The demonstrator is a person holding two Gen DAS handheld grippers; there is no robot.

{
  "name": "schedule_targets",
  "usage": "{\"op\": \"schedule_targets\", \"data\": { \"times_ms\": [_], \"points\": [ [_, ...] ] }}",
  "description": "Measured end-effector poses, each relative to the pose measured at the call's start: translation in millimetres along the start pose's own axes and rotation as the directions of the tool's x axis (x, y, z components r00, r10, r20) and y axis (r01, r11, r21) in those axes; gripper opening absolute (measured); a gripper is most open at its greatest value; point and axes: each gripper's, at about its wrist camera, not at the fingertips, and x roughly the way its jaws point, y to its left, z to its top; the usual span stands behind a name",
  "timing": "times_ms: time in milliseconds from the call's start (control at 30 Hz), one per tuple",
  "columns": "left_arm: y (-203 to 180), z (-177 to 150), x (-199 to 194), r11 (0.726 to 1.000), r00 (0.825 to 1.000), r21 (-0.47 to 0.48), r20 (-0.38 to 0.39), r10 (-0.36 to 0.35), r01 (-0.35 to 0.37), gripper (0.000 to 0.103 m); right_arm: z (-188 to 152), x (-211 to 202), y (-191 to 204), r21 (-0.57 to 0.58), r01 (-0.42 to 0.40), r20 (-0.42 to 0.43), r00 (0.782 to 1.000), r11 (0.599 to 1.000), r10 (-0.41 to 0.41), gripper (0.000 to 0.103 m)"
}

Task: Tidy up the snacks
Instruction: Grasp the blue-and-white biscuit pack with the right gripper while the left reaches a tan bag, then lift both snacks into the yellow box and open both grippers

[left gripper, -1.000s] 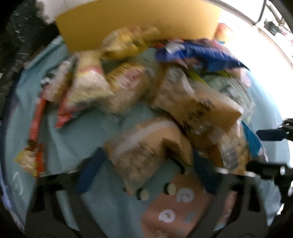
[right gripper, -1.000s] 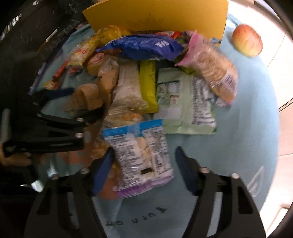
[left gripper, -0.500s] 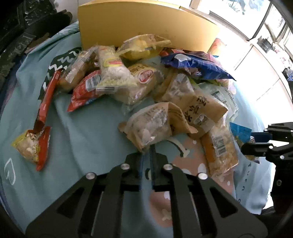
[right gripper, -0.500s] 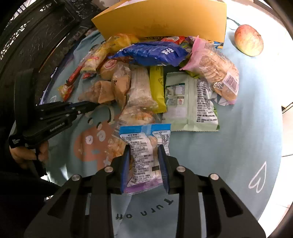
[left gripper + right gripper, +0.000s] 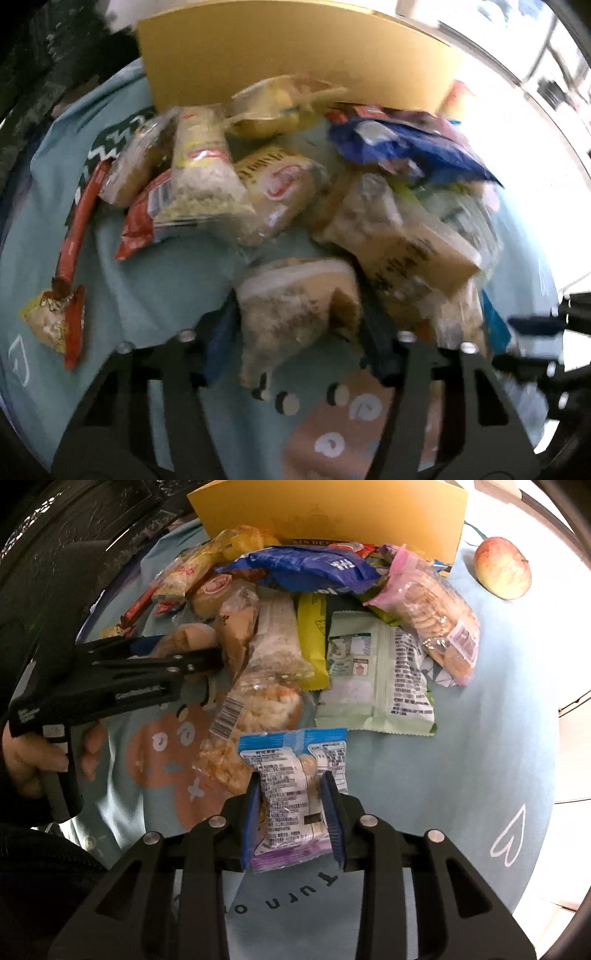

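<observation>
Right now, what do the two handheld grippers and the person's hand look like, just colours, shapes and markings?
Both grippers are matte black plastic frames with triangular cut-outs, silver round bolts and blue pads on the fingers. The right gripper shows this close up. The left gripper has a long black body with small white lettering, too blurred to read, on a pistol-style handle. The bare hand gripping it meets a dark sleeve.

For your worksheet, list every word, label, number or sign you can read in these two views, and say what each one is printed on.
"turn o", seen upside down and partly hidden: on the teal cloth, past the right gripper.
A white outline heart: on the same cloth.
Barcode, digits too small: on the clear biscuit packet.
Dense fine print, unreadable: on the blue-topped packet and the pale green packet.
White lettering, blurred: on the left gripper body and the blue bag.
</observation>
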Motion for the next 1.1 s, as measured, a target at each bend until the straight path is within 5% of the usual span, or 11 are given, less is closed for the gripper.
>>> {"op": "schedule_targets", "data": {
  "times_ms": [400,467,533,833,900,1033,1100],
  "points": [
    [15.3,-39.5,-49.2,0.998,0.997,-0.011,0.054,-0.058,0.058,0.056,-4.0,-4.2,-6.2,0.005,-0.054,0.015,0.998,0.999,0.054,0.031],
    [19.1,-42.4,-46.2,0.998,0.998,-0.022,0.039,-0.050,0.051,0.056,-4.7,-4.1,-4.5,-0.016,-0.049,-0.005,0.999,0.999,0.049,0.035],
    [22.8,-47.4,-45.8,0.998,0.998,-0.029,0.024,-0.050,0.051,0.056,-4.3,-7.9,-2.0,-0.047,0.002,-0.005,1.000,0.999,-0.002,0.064],
    [15.9,-49.7,-42.1,0.999,0.998,-0.007,0.018,-0.054,0.054,0.057,-7.6,16.5,-19.1,-0.067,0.029,-0.072,0.997,0.997,-0.034,0.079],
    [15.6,-50.0,-41.9,0.998,0.998,-0.004,0.017,-0.056,0.056,0.057,-8.6,16.3,-17.8,-0.069,0.040,-0.064,0.997,0.997,-0.045,0.077],
    [16.8,-50.4,-39.5,0.999,0.999,-0.010,0.008,-0.053,0.053,0.058,-5.8,11.0,-24.4,-0.041,0.078,-0.059,0.995,0.996,-0.080,0.047],
    [16.2,-49.8,-39.7,0.999,0.999,-0.009,0.009,-0.054,0.054,0.058,-8.0,8.7,-20.4,-0.054,0.098,-0.050,0.994,0.994,-0.100,0.043]
  ]
}}
